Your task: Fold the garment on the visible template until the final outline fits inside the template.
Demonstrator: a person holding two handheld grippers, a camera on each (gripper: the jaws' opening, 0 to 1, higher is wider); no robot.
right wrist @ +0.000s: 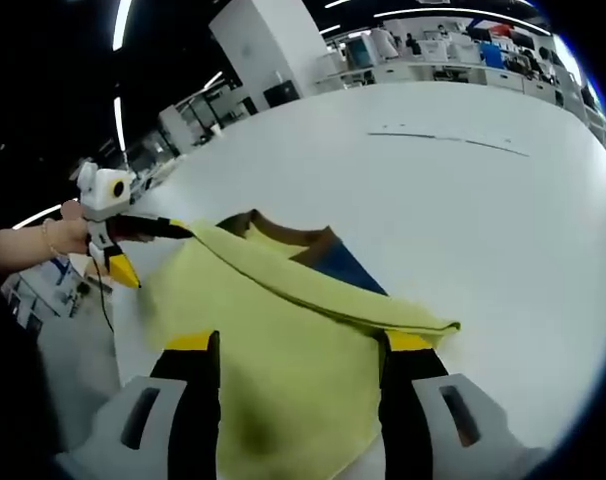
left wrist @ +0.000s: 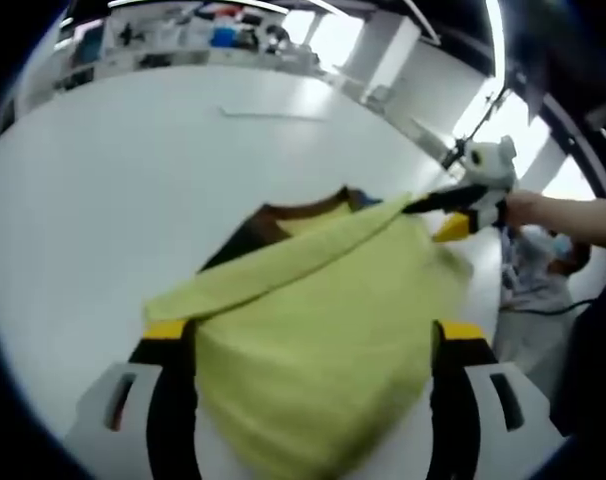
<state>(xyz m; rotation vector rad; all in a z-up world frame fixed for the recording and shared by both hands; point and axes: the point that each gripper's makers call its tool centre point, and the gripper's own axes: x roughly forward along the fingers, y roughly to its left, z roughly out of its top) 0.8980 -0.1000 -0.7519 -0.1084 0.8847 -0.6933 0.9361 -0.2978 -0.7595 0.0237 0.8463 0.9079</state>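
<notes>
Left claw (left wrist: 308,340) and right claw (right wrist: 301,355) pinch the doubled-over yellow garment (left wrist: 323,330).

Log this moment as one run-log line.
stage: mid-fold | left gripper: shut on yellow-green fabric garment | right gripper: shut on yellow-green fabric garment | garment: lifted, folded edge stretched between both grippers above white table

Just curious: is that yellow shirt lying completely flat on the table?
No, the yellow shirt is lifted, held at both ends between the two grippers.
</notes>
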